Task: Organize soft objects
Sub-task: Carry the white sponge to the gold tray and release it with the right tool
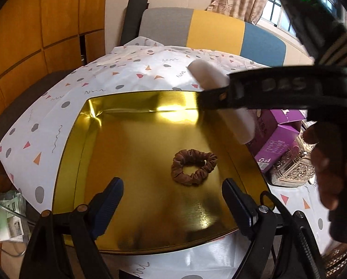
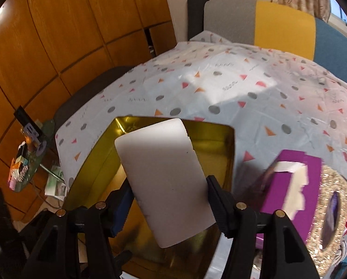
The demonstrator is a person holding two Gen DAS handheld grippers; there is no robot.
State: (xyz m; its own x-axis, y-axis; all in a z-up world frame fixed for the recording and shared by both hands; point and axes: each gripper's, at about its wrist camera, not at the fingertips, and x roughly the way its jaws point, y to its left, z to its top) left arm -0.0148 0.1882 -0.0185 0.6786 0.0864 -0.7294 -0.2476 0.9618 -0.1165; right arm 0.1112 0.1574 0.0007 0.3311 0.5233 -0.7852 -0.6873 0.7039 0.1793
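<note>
Risk: right tool clamps white foam block above gold tray; loosening early drops it outside. Left tool gapes, empty.

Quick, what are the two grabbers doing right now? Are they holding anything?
Left gripper: open, empty, above the gold tray near the brown scrunchie.
Right gripper: fingers closed on the white foam block, over the tray.

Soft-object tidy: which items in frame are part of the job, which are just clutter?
In play:
- white foam block, clamped in the right hand-held gripper above the tray
- brown scrunchie, lying in the tray
- gold tray
- left hand-held gripper, open, empty

Lying about:
- purple box
- glittery frame
- patterned tablecloth
</note>
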